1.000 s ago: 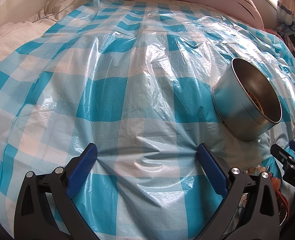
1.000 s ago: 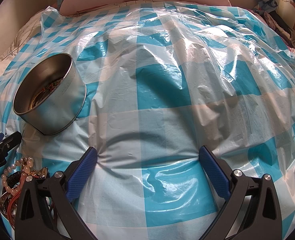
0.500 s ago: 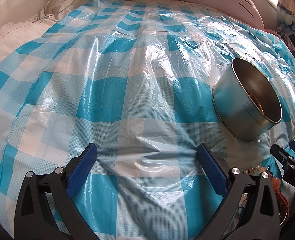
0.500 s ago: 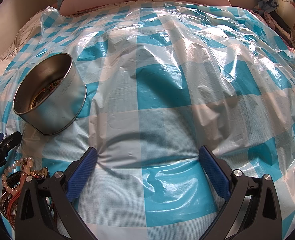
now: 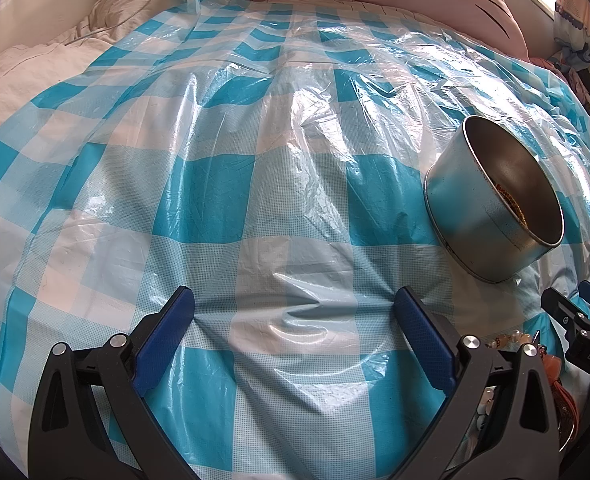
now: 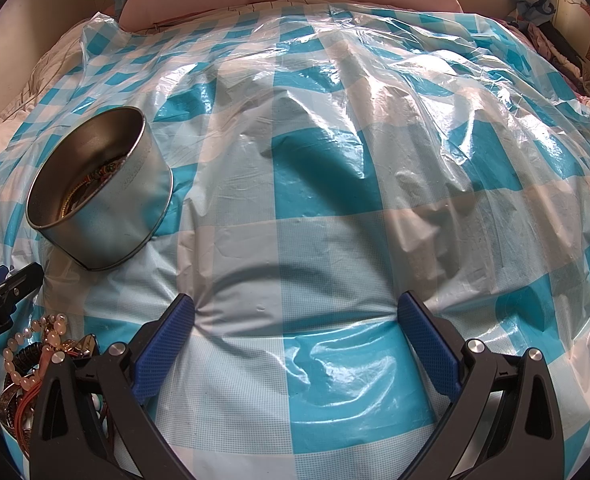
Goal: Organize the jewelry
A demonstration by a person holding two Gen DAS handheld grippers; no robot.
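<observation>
left gripper [image 5: 295,312] fingers spread wide, empty, pressed on checked plastic sheet [image 5: 231,184]. right gripper [image 6: 295,312] likewise wide, holding nothing. loose jewelry pile [image 6: 35,352] at lower left of right view, between the grippers. metal tin [image 6: 99,196] at left of that frame, tilted, some pieces already inside. risk judged: tangled strands dragging together; tin tipping on the soft, slippery sheet if nudged.

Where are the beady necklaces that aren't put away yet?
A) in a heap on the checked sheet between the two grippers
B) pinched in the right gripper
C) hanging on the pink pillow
A: the loose jewelry pile lies on the plastic sheet near the tin, and both grippers are open and empty.
</observation>
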